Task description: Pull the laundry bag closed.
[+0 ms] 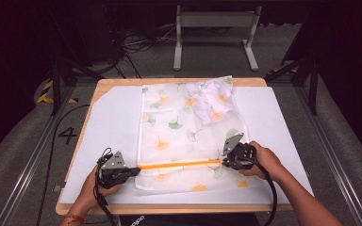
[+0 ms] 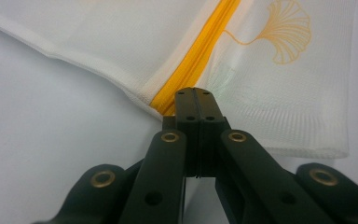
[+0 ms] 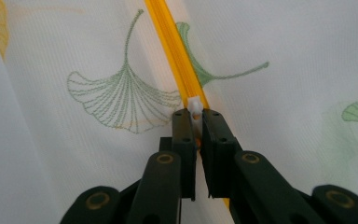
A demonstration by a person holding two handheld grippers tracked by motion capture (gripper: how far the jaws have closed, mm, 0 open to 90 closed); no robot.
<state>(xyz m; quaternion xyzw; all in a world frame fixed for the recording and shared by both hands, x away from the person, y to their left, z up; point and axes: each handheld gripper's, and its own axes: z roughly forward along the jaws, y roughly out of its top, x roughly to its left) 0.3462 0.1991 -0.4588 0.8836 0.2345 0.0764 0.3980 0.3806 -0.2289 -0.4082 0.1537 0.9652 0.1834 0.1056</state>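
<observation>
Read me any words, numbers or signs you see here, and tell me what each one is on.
"4": a dark number on the grey floor, left of the table.
White lettering on dark cloth at the bottom edge: too small and cut off to read.
The mesh bag carries only leaf prints, no text.

The high view looked forward and down from above the person's side, taking in the whole table [image 1: 122, 101] from well back. The left gripper view sat close behind its shut jaws, facing the bag [image 2: 121, 42] at the zip [image 2: 200, 56] end. The right gripper view sat equally close along the zip [image 3: 172, 51]. All three shared that zip [image 1: 179, 164].
</observation>
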